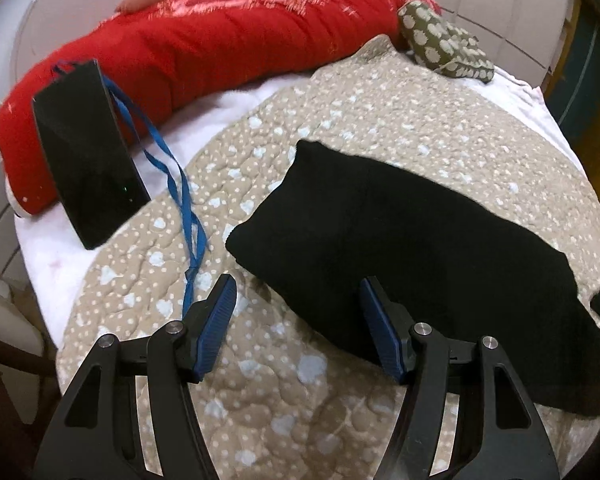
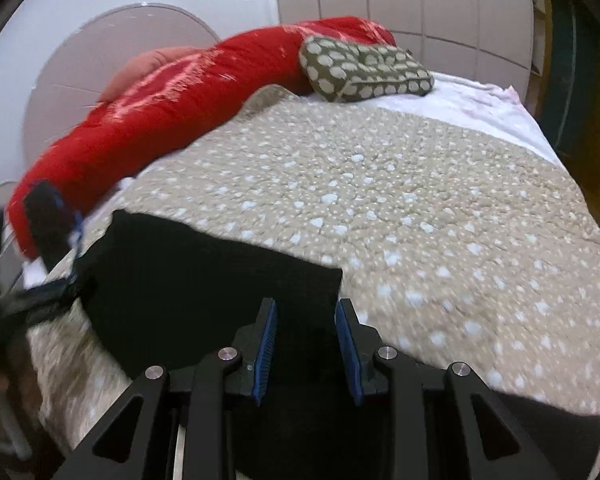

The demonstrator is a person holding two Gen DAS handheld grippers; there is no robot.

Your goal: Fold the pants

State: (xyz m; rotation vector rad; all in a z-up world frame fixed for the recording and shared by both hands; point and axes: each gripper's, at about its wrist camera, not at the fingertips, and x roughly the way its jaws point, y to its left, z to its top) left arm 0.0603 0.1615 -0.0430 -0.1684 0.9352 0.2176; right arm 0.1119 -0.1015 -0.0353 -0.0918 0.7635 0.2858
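Note:
The black pants (image 1: 400,240) lie folded into a flat block on the beige spotted quilt (image 1: 260,392). My left gripper (image 1: 298,292) is open and empty, just above the quilt at the pants' near left edge; its right finger (image 1: 380,328) stands over the black cloth. In the right wrist view the pants (image 2: 204,280) lie in front of and under my right gripper (image 2: 306,310), which is open, its blue pads (image 2: 266,344) apart over the cloth. I cannot tell if the pads touch it.
A long red bolster (image 1: 204,44) curves along the far side of the bed. A black phone (image 1: 88,152) with a blue lanyard (image 1: 180,184) leans on it at left. A green spotted pillow (image 2: 364,68) lies at the far end. White sheet (image 1: 228,108) borders the quilt.

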